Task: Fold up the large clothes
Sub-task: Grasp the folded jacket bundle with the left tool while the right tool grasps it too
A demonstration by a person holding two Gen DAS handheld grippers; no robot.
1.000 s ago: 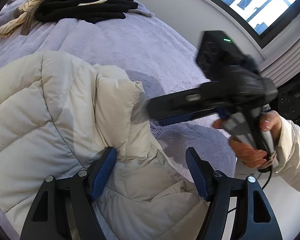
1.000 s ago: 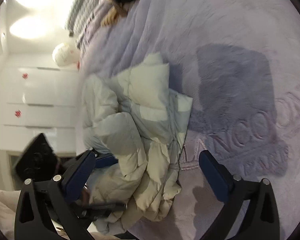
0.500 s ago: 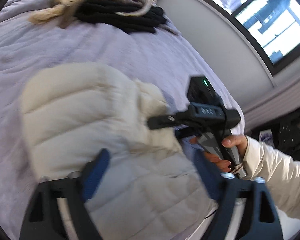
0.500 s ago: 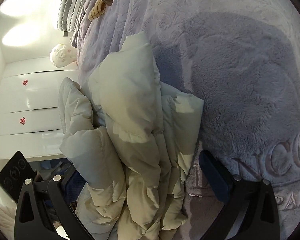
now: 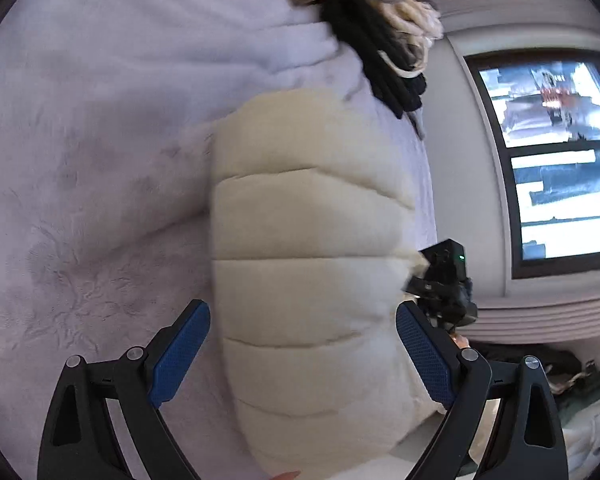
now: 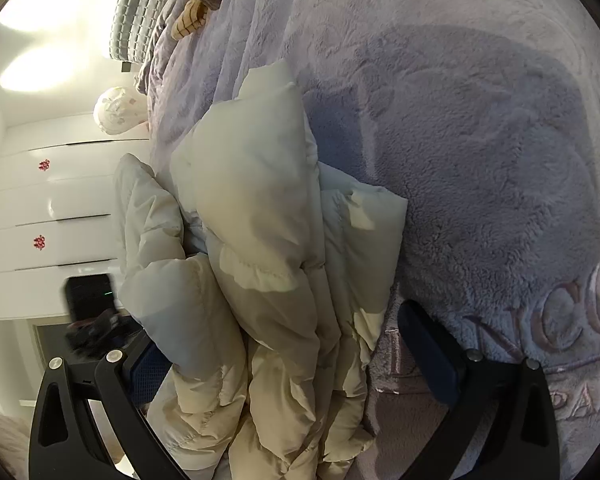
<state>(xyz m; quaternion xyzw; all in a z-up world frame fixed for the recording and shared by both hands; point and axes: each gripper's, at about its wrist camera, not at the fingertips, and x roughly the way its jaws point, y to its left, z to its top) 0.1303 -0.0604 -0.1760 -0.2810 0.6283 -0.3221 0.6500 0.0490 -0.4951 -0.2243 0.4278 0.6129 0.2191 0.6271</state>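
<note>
One cream puffer jacket (image 5: 308, 272) lies bundled on a bed covered by one lilac plush blanket (image 5: 100, 160). In the left wrist view it fills the middle, running from 12 o'clock down to 6 o'clock, with five quilted bands showing across it. The left gripper (image 5: 302, 354) has its jaws released, spread wide; the two blue pads sit either side of the jacket, at 8 and 4 o'clock. The right gripper (image 6: 274, 354) also stands with its jaws spread apart, straddling the jacket's crumpled folds (image 6: 268, 280); its 8 o'clock pad is partly hidden behind fabric, and whether either pad touches it I cannot tell. One pile of black clothes (image 5: 384, 68) with a cream knit on top sits at 1 o'clock in the left view. One window (image 5: 556, 160) is at 3 o'clock.
</note>
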